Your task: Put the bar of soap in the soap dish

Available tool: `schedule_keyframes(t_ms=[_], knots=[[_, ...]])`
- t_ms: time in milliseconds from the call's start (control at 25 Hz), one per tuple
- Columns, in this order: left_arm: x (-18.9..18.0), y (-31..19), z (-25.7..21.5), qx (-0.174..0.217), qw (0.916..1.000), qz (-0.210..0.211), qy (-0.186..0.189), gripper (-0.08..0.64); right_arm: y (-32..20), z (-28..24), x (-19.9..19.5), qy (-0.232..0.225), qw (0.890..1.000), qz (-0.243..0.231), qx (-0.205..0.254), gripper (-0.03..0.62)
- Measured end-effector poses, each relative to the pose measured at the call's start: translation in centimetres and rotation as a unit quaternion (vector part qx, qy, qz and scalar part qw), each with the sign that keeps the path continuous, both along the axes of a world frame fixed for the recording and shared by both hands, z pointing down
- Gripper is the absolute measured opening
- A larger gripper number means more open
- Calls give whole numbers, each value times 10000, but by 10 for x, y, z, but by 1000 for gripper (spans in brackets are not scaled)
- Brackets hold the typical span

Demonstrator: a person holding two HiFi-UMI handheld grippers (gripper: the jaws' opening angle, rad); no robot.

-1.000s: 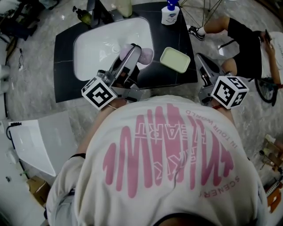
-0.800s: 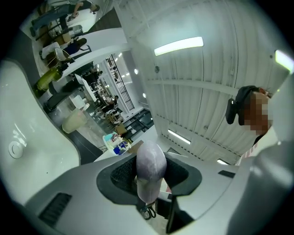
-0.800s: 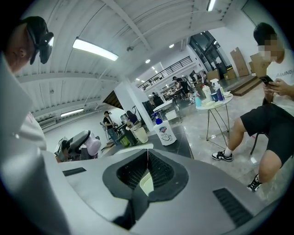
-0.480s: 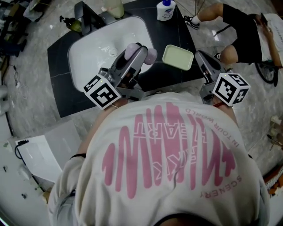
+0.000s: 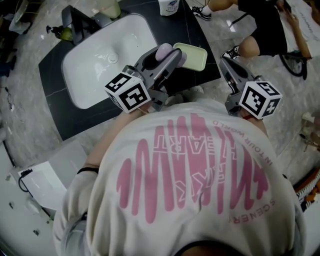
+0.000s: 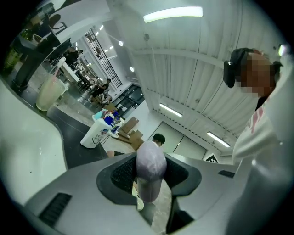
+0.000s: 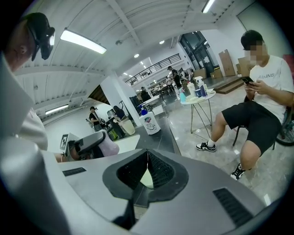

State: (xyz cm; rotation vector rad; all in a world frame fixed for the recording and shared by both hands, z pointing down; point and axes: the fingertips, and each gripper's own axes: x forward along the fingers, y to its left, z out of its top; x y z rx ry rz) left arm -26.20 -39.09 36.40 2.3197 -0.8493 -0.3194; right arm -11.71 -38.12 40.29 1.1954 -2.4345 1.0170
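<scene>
My left gripper [image 5: 171, 54] is shut on the bar of soap [image 5: 164, 50], a pale purple oval that stands up between the jaws [image 6: 150, 166]. In the head view the soap hangs at the left edge of the pale green soap dish [image 5: 196, 56], which lies on the dark counter [image 5: 57, 112] right of the sink. Whether soap and dish touch I cannot tell. My right gripper [image 5: 226, 65] sits beyond the counter's right edge with its tips shut on nothing [image 7: 147, 153]. A sliver of the dish [image 7: 146, 177] shows behind them. The right gripper view also catches the soap [image 7: 109, 146].
A white sink [image 5: 75, 92] fills the counter's left half, with a tap [image 5: 80, 22] and a green bottle [image 5: 62, 33] behind it. A white pump bottle [image 5: 169, 6] stands at the back. A seated person [image 5: 260, 30] is on the right, past the counter.
My left gripper has carried the soap rightwards from over the sink's edge to the dish's left rim. The right gripper has barely shifted.
</scene>
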Motion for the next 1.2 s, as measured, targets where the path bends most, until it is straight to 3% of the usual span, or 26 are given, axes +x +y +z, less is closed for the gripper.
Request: schedule_keyframes(t_ms=[520, 1040, 1200], knots=[[34, -15, 53, -395, 9979, 24, -514, 160, -33, 7, 13, 15, 9988, -466, -172, 17], [60, -16, 81, -587, 9922, 136, -1088, 160, -51, 18, 32, -123, 9983, -483, -317, 17], [66, -16, 87, -484, 9847, 201, -1661, 161, -48, 20, 33, -171, 9980, -507, -327, 17]])
